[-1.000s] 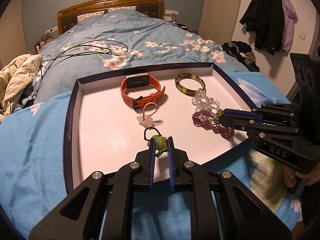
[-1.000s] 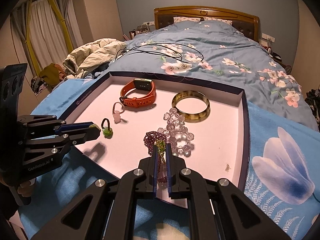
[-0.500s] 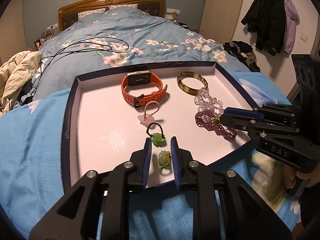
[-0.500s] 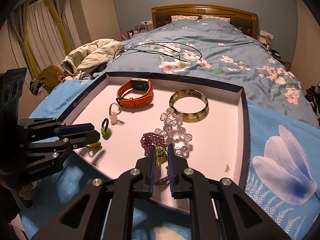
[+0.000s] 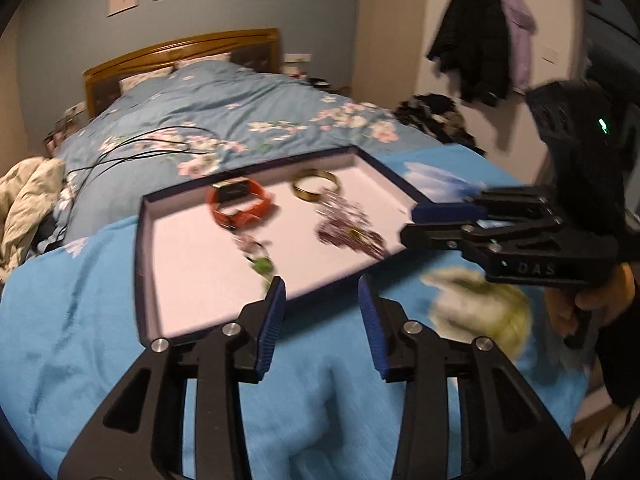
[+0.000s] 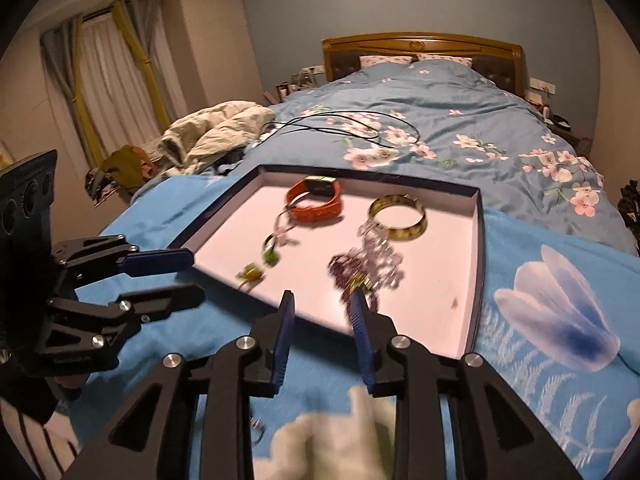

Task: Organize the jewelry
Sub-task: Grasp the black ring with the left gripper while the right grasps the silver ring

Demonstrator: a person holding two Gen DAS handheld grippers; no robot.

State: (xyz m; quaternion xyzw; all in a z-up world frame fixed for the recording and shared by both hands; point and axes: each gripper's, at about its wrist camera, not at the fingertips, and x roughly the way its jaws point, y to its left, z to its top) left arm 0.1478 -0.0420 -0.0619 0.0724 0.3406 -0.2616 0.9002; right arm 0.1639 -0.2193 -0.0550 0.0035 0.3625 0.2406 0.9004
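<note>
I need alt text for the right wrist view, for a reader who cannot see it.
An open right gripper hovers at the near edge of a shallow pink-lined tray on a blue bedspread. The tray holds an orange smartwatch, a gold bangle and blurred purple beads. The left gripper is open too.

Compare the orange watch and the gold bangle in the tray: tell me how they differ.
The orange watch is a flexible strap with a rectangular face; the gold bangle is one rigid, plain ring. The watch lies toward the tray's left side in the right wrist view, the bangle to its right, next to the purple bead bracelets. The watch loop looks flattened, the bangle round. Both rest near the tray's far edge, held by neither tongs.
</note>
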